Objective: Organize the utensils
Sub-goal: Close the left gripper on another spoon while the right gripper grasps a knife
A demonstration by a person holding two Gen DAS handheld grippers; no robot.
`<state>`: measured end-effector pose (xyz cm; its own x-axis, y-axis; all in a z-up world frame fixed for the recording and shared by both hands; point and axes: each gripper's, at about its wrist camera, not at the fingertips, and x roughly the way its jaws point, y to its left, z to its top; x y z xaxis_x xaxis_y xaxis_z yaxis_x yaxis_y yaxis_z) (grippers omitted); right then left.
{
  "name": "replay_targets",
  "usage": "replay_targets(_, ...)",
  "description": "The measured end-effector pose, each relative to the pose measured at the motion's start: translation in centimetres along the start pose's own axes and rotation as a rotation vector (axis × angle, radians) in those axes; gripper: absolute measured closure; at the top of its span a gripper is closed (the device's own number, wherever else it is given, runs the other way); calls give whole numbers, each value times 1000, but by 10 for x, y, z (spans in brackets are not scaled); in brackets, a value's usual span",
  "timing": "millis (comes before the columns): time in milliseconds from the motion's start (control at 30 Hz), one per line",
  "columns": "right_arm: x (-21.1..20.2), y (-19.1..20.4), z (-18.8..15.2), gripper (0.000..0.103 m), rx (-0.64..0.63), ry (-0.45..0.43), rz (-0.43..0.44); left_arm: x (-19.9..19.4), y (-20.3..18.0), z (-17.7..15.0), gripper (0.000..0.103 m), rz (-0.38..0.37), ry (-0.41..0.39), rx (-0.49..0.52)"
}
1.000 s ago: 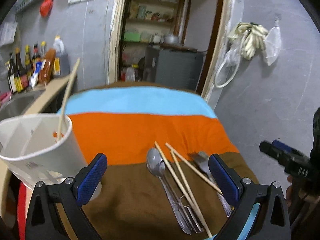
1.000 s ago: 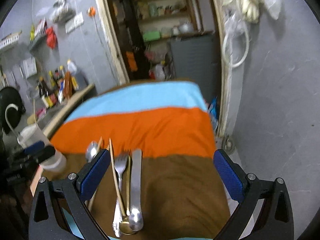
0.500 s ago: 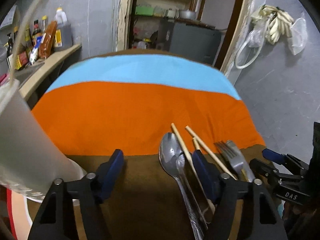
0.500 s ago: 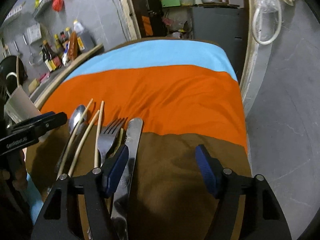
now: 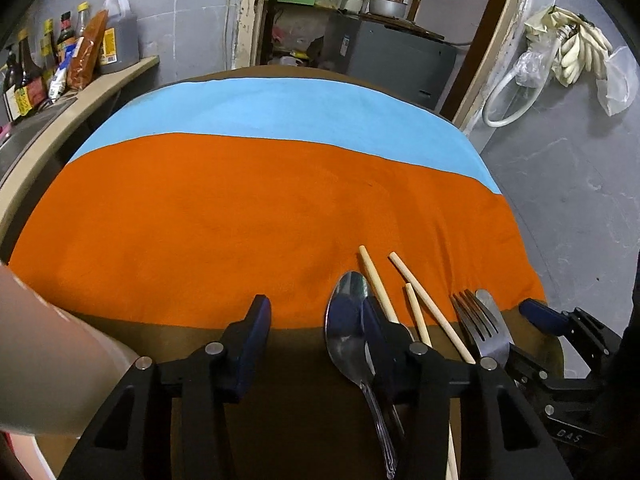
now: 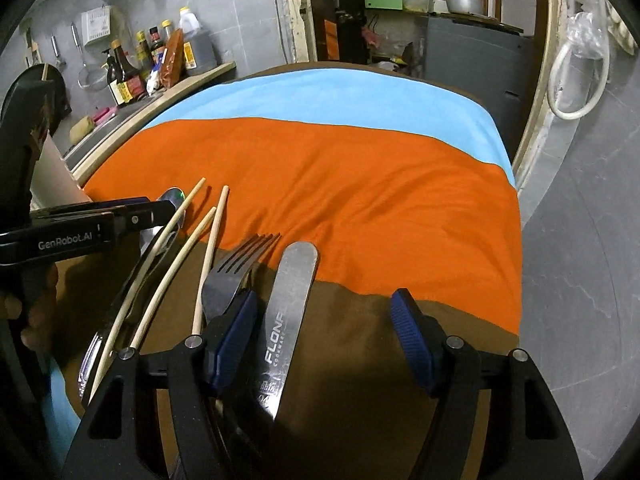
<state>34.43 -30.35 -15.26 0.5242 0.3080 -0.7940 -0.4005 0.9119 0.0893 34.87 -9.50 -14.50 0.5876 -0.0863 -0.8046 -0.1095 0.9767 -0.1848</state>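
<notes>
A spoon (image 5: 347, 332), three wooden chopsticks (image 5: 420, 280), a fork (image 5: 476, 316) and a table knife (image 6: 290, 316) lie side by side on the striped cloth. My left gripper (image 5: 316, 340) is open low over the cloth, its right finger over the spoon bowl. It shows from the side in the right wrist view (image 6: 120, 216). My right gripper (image 6: 324, 340) is open, its jaws either side of the knife blade, the left finger over the fork (image 6: 236, 272). A white utensil cup (image 5: 44, 360) stands at the left edge.
The cloth (image 5: 260, 208) has blue, orange and brown stripes. A counter with sauce bottles (image 5: 64, 56) and a sink runs along the left. A doorway with shelves and a grey cabinet (image 5: 388, 60) lies beyond the table.
Both grippers have come down and forward towards the utensils and their jaws have narrowed. The cup has slid out to the left edge of the left wrist view.
</notes>
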Motion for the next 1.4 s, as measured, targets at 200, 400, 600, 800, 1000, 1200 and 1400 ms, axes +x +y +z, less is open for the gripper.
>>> replay_targets(200,1,-12,6,69,43,20,8,3,-5,3,81,-57,35,16)
replay_targets(400,10,-28,12,75,109,76,87,5,-5,3,85,-96,66,16)
replay_targets(600,24,-31,16,76,161,108,173,6,0,6,92,-115,87,-20)
replay_targets(800,33,-35,13,86,264,132,248,-1,-2,6,97,-110,82,-17)
replay_targets(1000,39,-32,10,98,326,151,287,-8,-5,5,100,-99,76,-8)
replay_targets(1200,37,-12,10,101,291,177,274,-19,-6,3,100,-85,63,0)
replay_targets(1400,31,-3,10,101,266,190,219,-26,-2,-1,100,-90,68,0)
